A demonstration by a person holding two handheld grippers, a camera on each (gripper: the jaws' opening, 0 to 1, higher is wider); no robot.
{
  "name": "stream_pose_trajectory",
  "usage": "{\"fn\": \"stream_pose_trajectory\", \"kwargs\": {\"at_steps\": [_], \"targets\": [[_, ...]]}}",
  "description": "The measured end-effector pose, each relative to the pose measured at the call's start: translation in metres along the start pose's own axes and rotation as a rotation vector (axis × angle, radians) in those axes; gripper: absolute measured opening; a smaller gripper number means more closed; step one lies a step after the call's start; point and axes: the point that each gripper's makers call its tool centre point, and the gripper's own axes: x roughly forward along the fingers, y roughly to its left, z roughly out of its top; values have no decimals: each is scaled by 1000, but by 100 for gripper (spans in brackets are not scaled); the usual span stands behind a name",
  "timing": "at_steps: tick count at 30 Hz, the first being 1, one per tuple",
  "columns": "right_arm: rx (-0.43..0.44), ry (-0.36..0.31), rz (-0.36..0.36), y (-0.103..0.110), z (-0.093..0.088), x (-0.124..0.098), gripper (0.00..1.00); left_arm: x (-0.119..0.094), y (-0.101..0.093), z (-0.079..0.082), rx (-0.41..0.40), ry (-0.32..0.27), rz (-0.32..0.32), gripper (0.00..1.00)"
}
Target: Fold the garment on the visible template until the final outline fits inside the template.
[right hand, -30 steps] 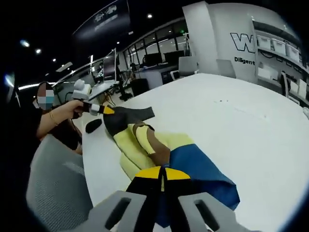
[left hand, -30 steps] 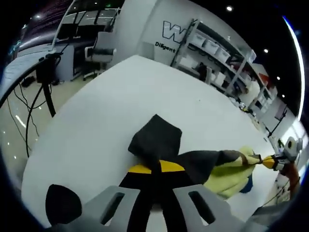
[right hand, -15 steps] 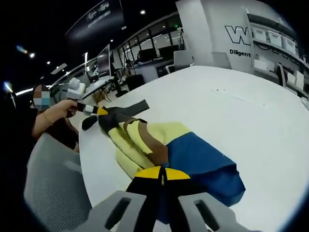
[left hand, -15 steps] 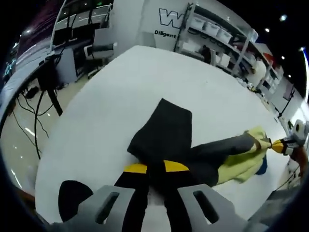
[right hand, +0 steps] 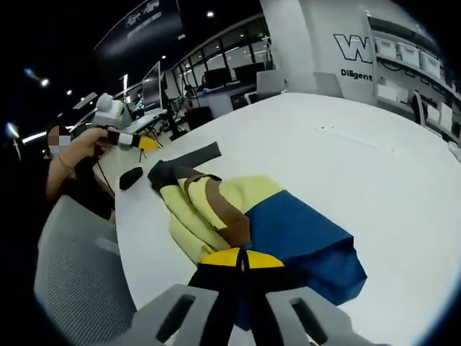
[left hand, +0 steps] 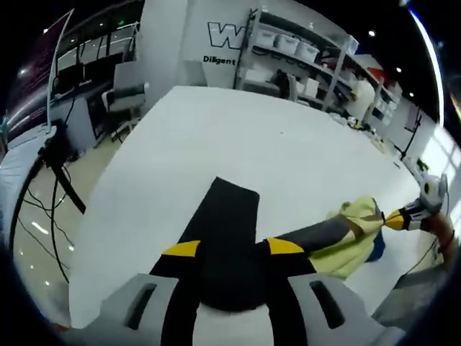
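**Now: left gripper has let go of the dark sleeve; right gripper keeps its hold**

Now the left gripper [left hand: 224,249] shows its yellow-tipped jaws parted in the left gripper view, with the dark sleeve [left hand: 223,238] lying flat on the white table [left hand: 238,137] between and beyond them. Half a second ago those tips were pinched together on this cloth. In the right gripper view the left gripper [right hand: 148,143] sits clear of the sleeve end [right hand: 189,156], in the person's hand [right hand: 83,144], so the release is confirmed.

The right gripper [right hand: 241,257] has its jaws closed together on the blue edge of the garment [right hand: 288,234]; this grip is unchanged from the earlier pictures.

The garment lies on the white table near the person's edge: blue panel nearest the right gripper, then yellow body with a brown band, then the dark sleeve stretched outward. No template outline can be made out on the table.

Judgement: the sleeve has been drawn out straight and laid down. Folding remains undone; the sleeve probably needs to be brought inward next.
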Motion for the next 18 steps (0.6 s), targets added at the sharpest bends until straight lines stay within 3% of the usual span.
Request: {"fn": "stream_pose_trajectory", "kwargs": {"at_steps": [5,12,14,17,18], "targets": [[9,-2,4,-1,-1,0,0,5,-21,8,31,7,-53,40],[19,-1,9,-2,-2,1,0,25,-55,14,203,26,-155,58],[25,-1,11,-3,-3,1,0,34,-69,11,262,47,-200,58],[32,0,12,-3,-3,2,0,45,-75,14,344,44,-197,52],[34,1,13,-3,-4,3,0,47,-77,13,332,56,-197,53]]}}
